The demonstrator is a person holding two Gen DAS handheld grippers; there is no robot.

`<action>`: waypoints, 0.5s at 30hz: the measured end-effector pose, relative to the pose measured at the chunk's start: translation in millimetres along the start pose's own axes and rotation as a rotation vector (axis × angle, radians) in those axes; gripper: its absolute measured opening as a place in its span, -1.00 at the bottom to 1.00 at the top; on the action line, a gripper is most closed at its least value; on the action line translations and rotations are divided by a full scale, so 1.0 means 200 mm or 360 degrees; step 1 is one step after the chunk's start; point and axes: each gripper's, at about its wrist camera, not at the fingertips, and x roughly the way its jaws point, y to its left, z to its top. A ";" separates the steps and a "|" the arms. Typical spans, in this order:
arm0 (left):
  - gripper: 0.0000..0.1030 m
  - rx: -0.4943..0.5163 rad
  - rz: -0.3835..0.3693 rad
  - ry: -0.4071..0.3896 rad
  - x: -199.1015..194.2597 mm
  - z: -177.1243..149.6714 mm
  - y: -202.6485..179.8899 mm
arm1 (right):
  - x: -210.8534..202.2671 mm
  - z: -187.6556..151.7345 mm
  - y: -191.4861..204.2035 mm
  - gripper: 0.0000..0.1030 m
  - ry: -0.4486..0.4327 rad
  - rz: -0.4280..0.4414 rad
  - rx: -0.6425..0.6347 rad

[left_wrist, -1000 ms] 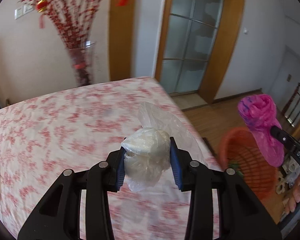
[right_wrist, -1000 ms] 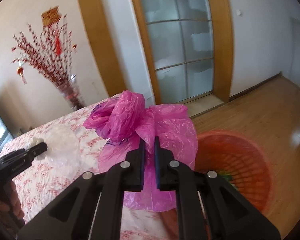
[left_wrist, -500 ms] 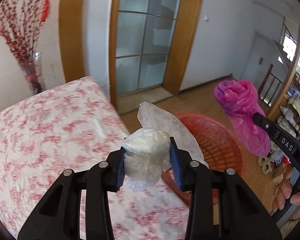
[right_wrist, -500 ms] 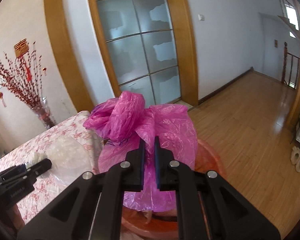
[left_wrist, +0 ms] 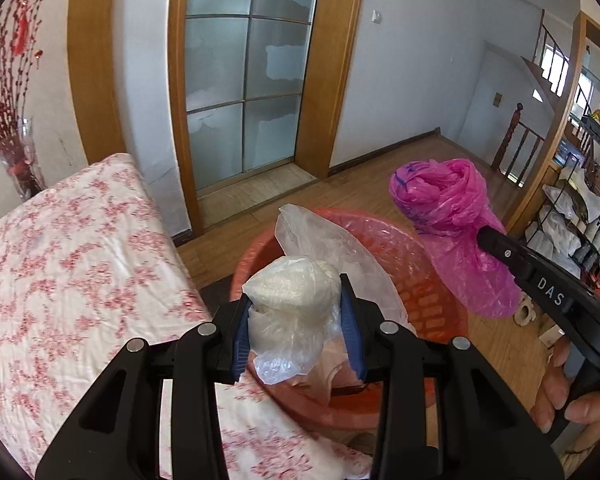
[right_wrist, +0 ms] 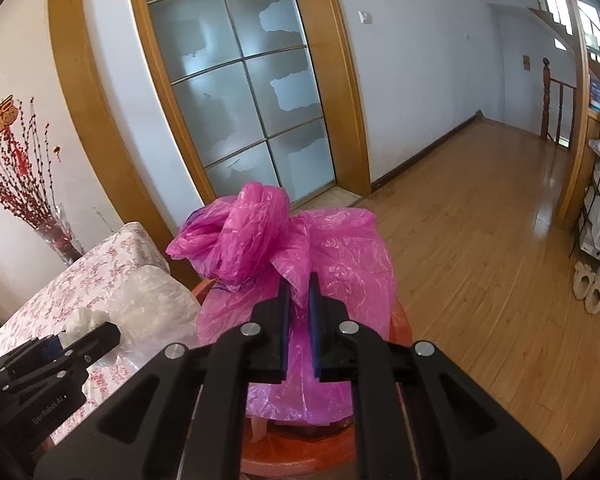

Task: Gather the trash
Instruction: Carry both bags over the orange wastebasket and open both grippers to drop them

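Both bags [left_wrist: 292, 300] now above basket [left_wrist: 420, 292]

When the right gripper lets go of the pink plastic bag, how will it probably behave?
The pink plastic bag is thin, crumpled film, so it probably is floppy and very light. It may drift rather than drop straight into the red basket. Held by the right gripper, it sags loosely.
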 end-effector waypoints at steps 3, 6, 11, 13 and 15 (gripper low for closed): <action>-0.25 -0.0003 -0.0020 0.0026 0.05 -0.01 -0.03 | 0.03 -0.01 -0.04 -0.81 0.0009 -0.0005 0.0028; -0.25 -0.0006 -0.0033 0.0055 0.09 -0.02 -0.05 | 0.06 -0.01 -0.07 -0.81 0.0020 -0.0007 0.0049; -0.25 0.0002 -0.0045 0.0096 0.16 -0.05 -0.08 | 0.11 -0.01 -0.08 -0.81 0.0051 0.0002 0.0082; -0.25 -0.0001 -0.0046 0.0114 0.18 -0.06 -0.08 | 0.14 -0.01 -0.08 -0.81 0.0062 0.0009 0.0088; -0.24 -0.0008 -0.0048 0.0127 0.19 -0.06 -0.08 | 0.16 -0.01 -0.07 -0.80 0.0070 0.0020 0.0093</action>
